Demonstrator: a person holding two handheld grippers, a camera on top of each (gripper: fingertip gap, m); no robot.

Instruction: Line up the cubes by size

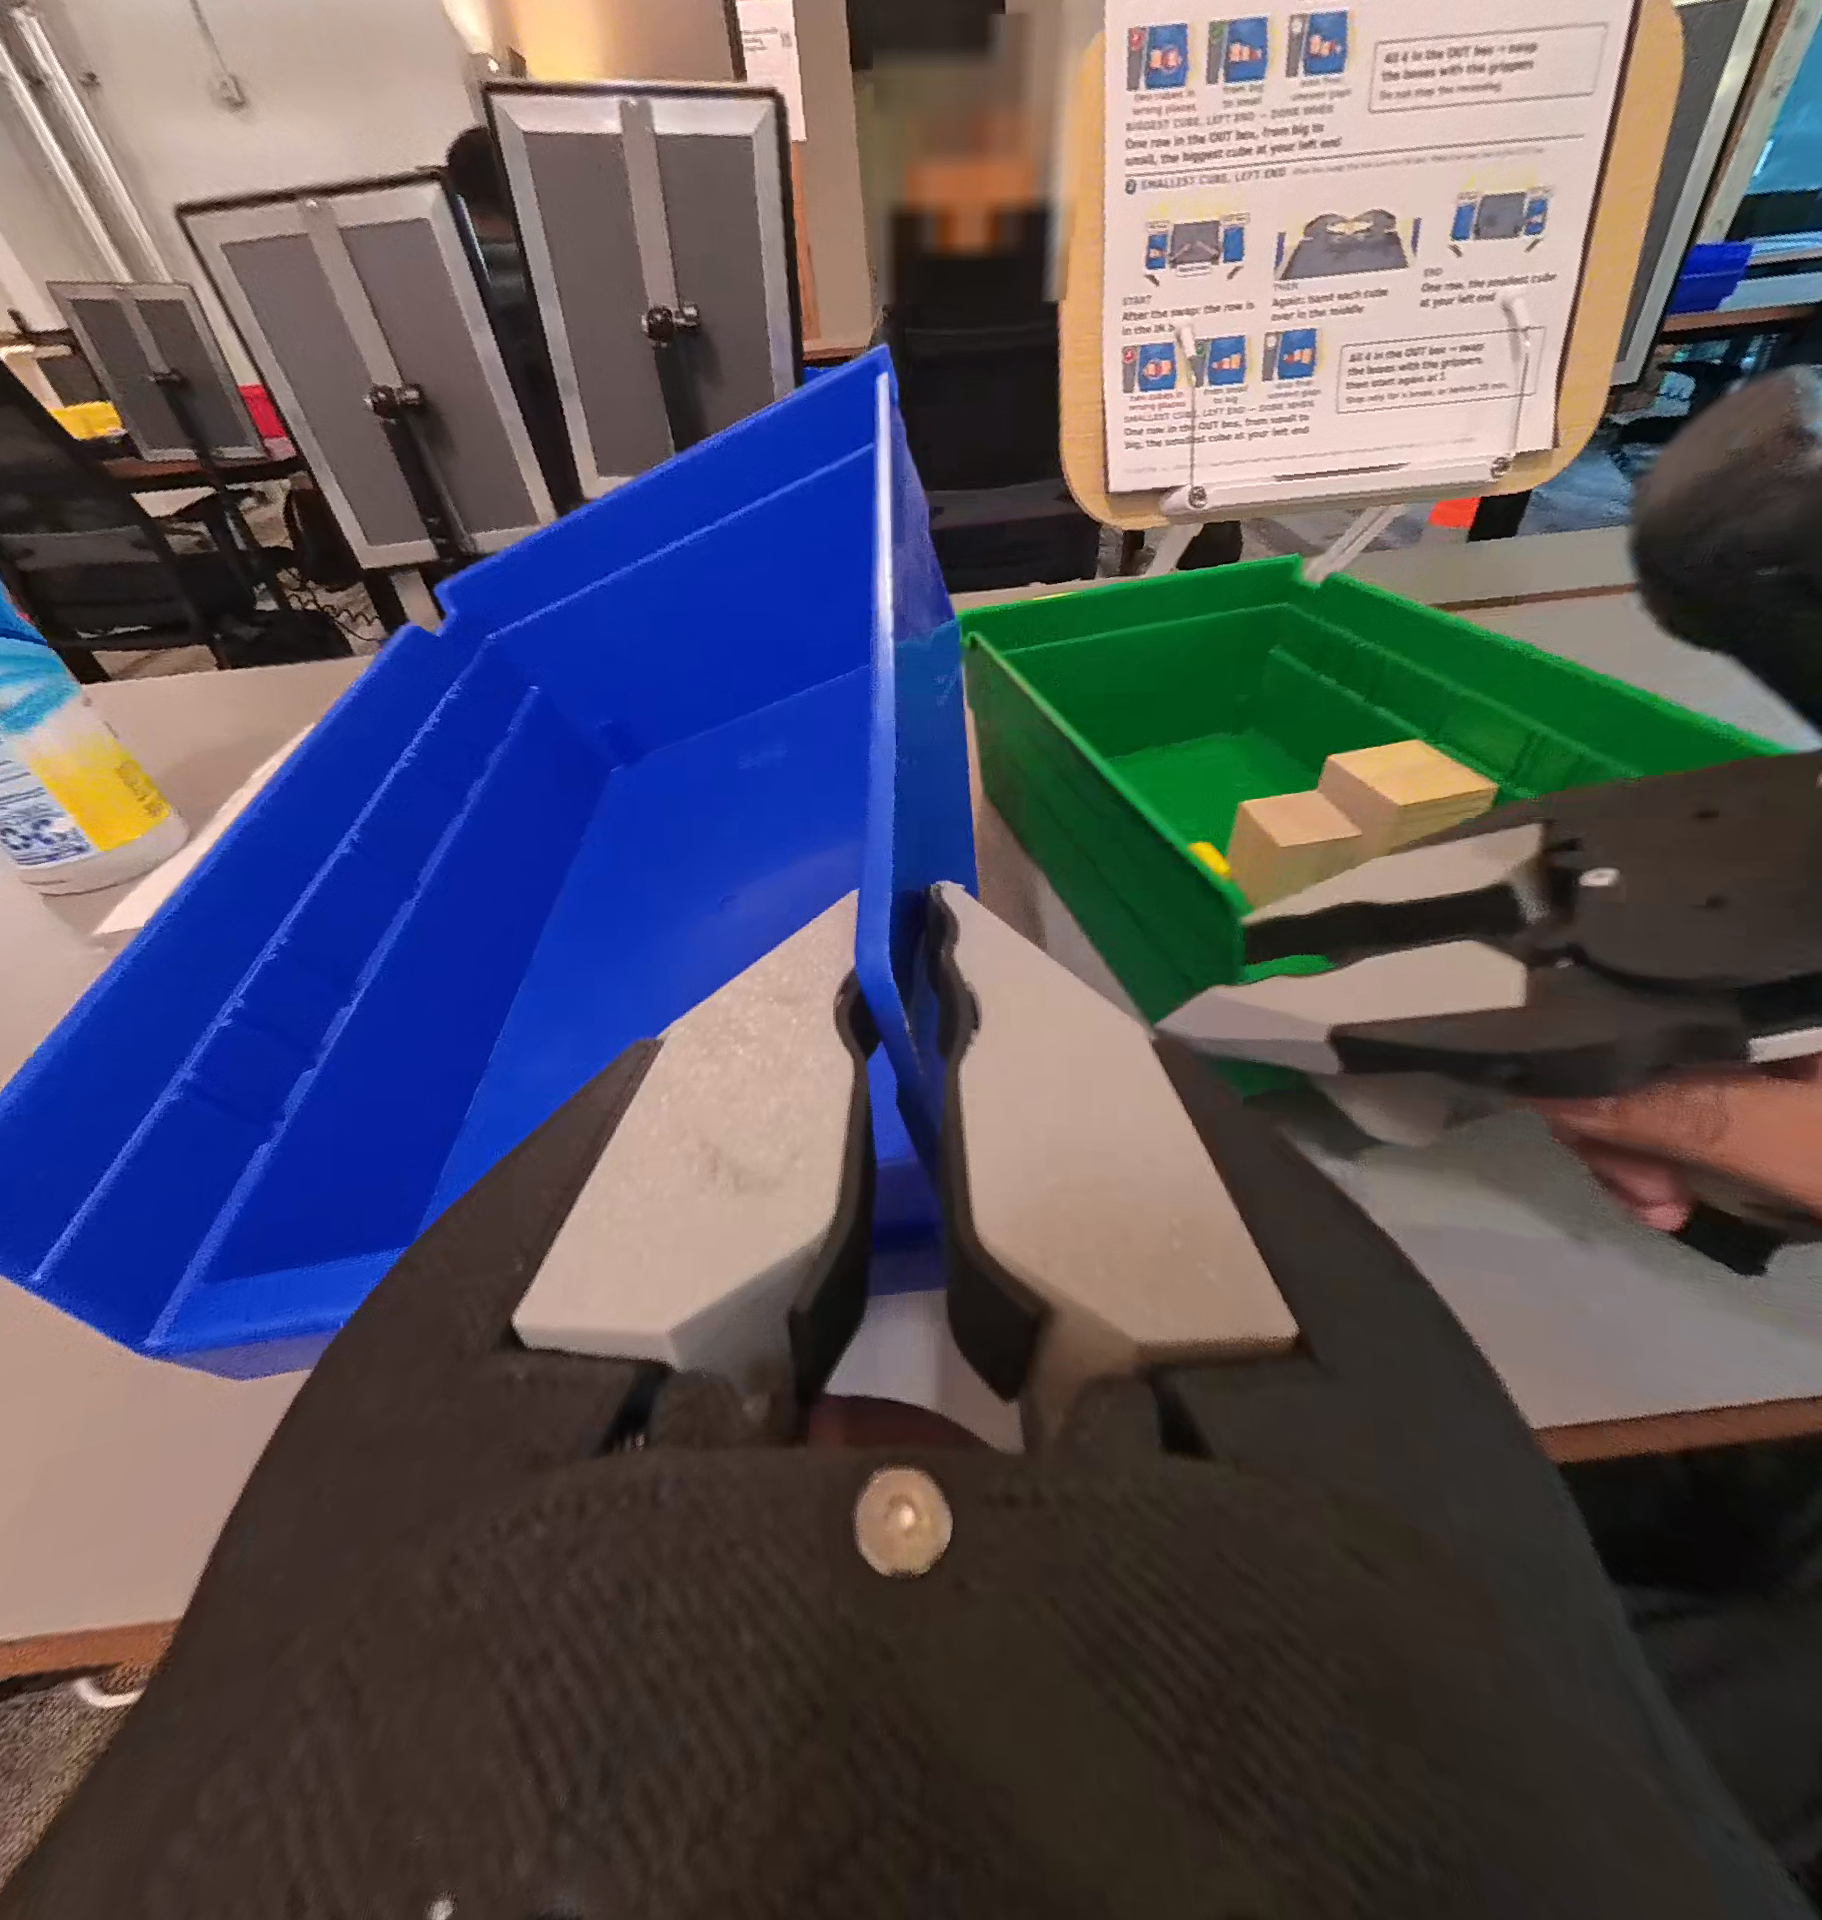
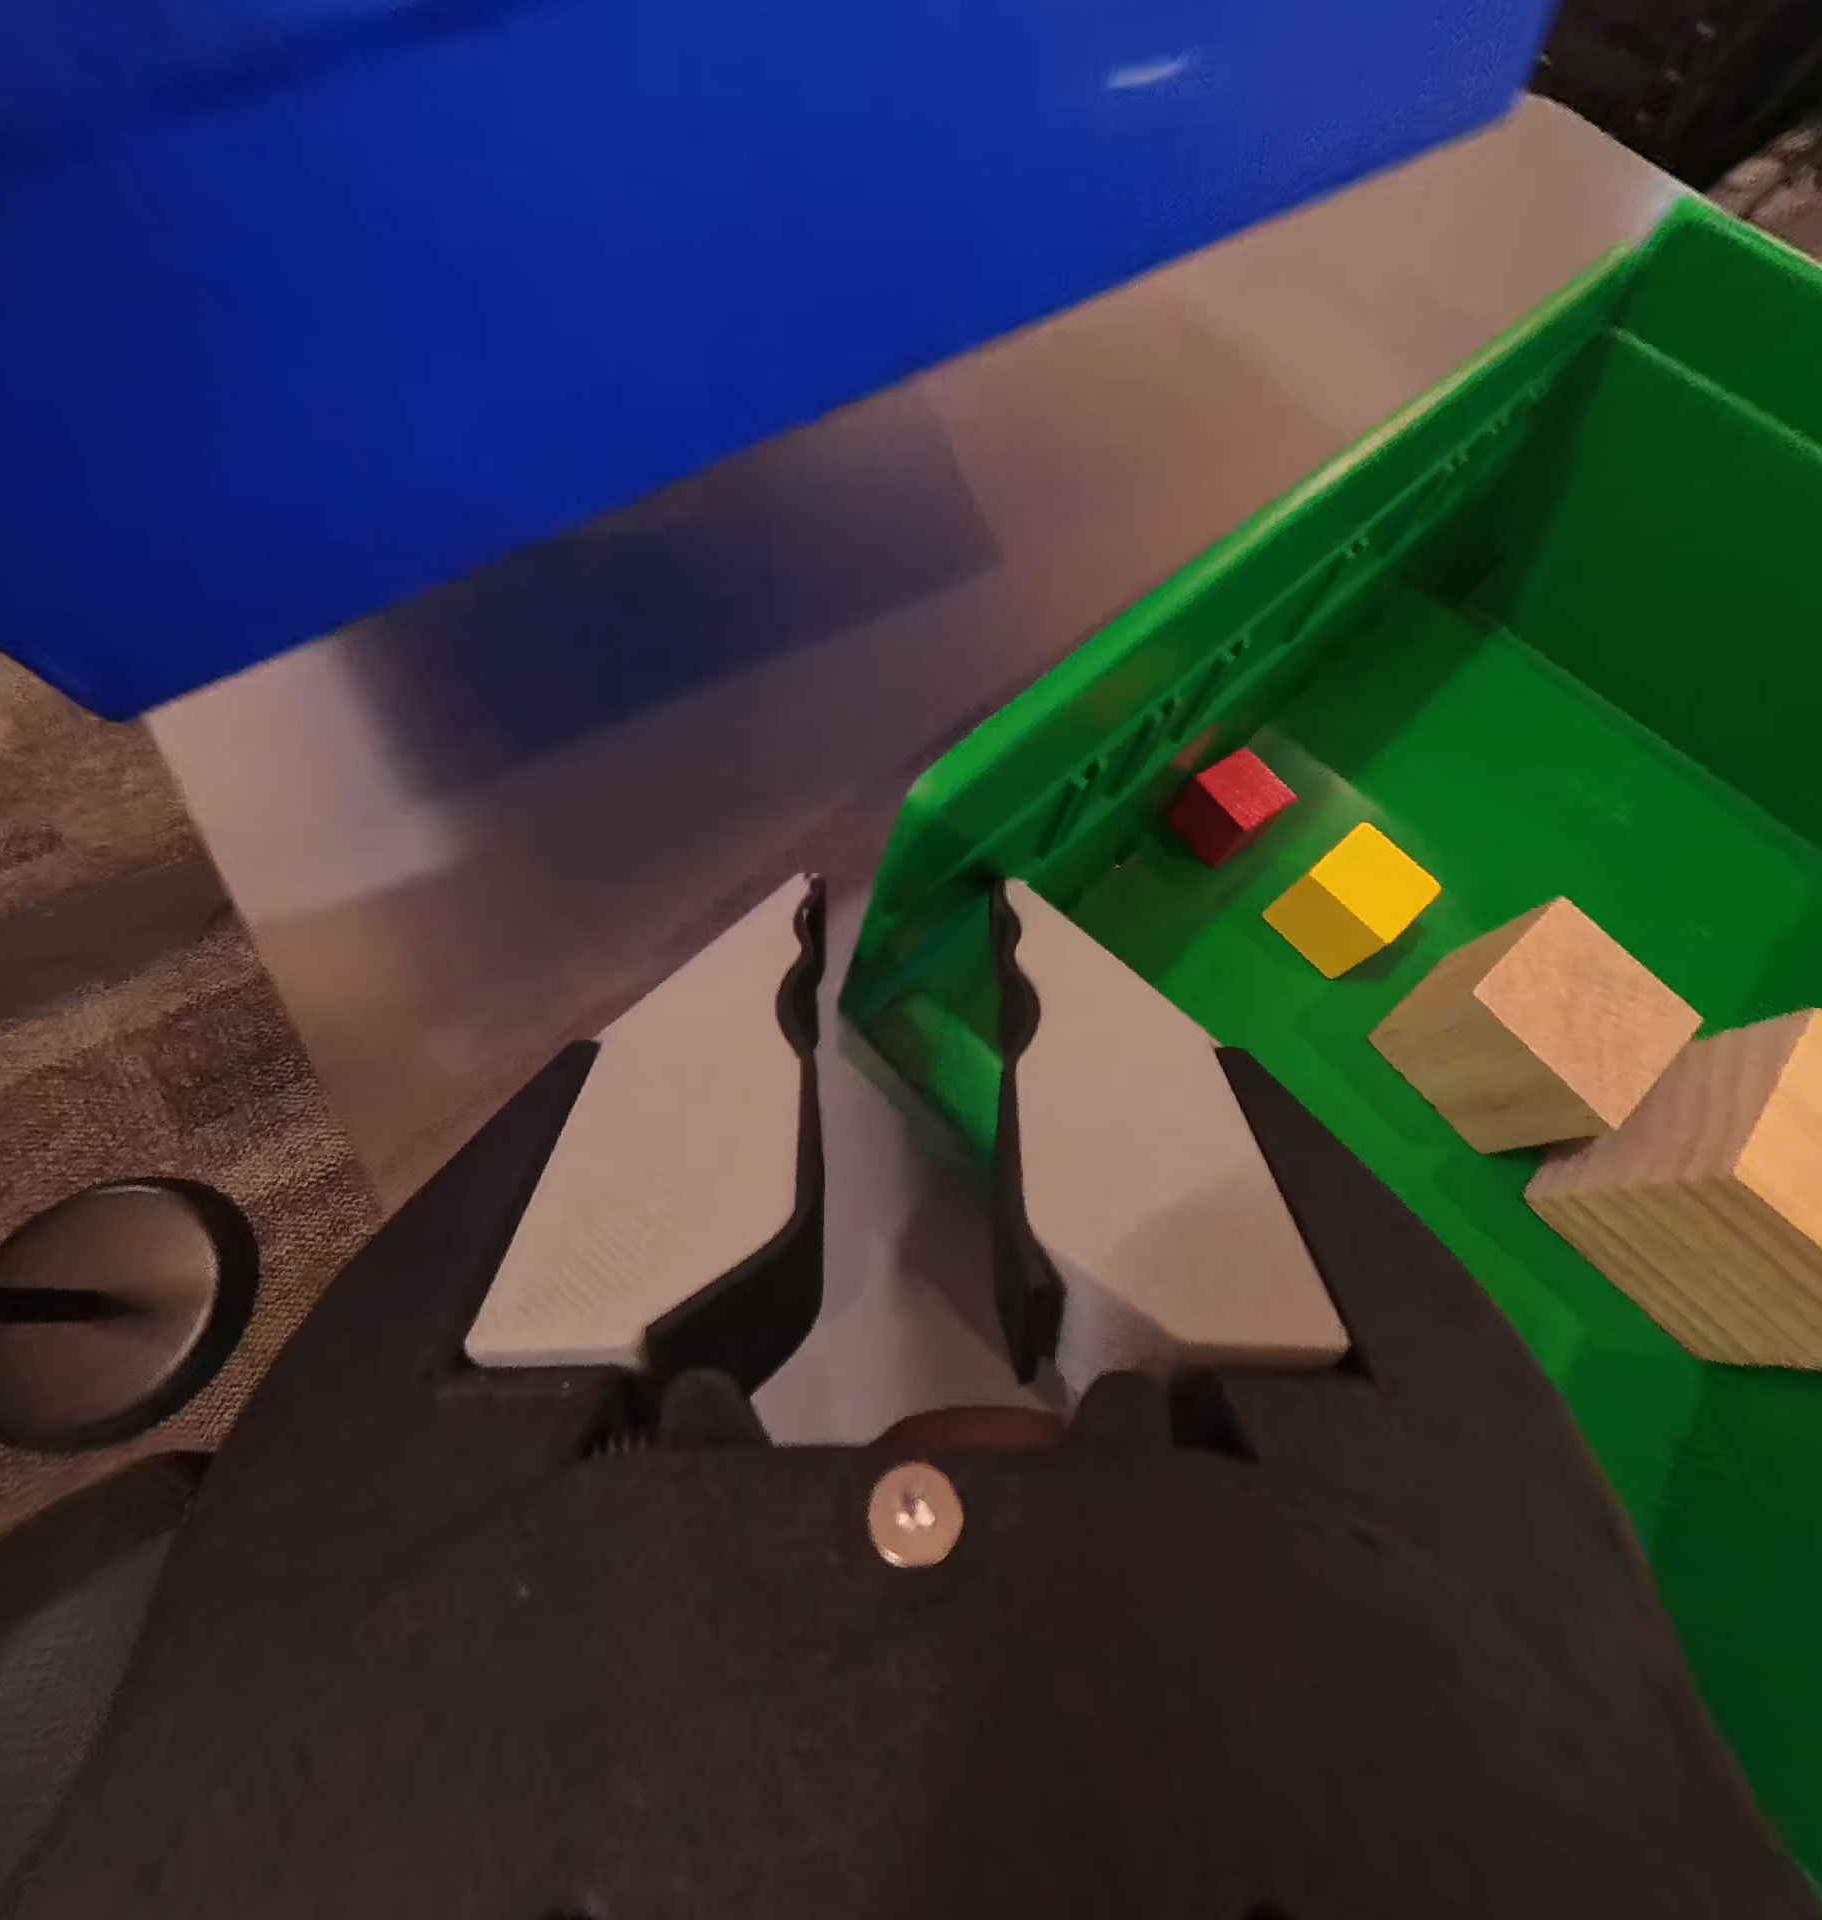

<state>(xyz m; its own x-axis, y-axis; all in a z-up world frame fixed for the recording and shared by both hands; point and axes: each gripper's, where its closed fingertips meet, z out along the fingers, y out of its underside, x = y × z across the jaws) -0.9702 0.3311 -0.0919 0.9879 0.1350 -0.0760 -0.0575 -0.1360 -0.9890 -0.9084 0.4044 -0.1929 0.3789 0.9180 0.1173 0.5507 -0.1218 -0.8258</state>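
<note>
Both claws on bin walls, blue bin tipped up.
Left claw (image 1: 902, 997) pinches the blue bin (image 1: 533, 935); right claw (image 2: 907, 935) straddles, unclosed, the green bin (image 2: 1250, 644) wall. Four cubes at 2 o'clock: red cube (image 2: 1231, 805), yellow cube (image 2: 1352, 912), two wooden cubes (image 2: 1541, 1023).

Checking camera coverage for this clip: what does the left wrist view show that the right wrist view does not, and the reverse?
Left wrist view only: the left gripper shut on the blue bin's wall with the bin tilted, the bin's empty inside, a bottle, an instruction sheet and cabinets behind.

Right wrist view only: the red cube, most of the yellow cube, and the right gripper's jaws apart, astride the green bin's corner.

Both: the two bins, two wooden cubes, the table and the right gripper.
</note>
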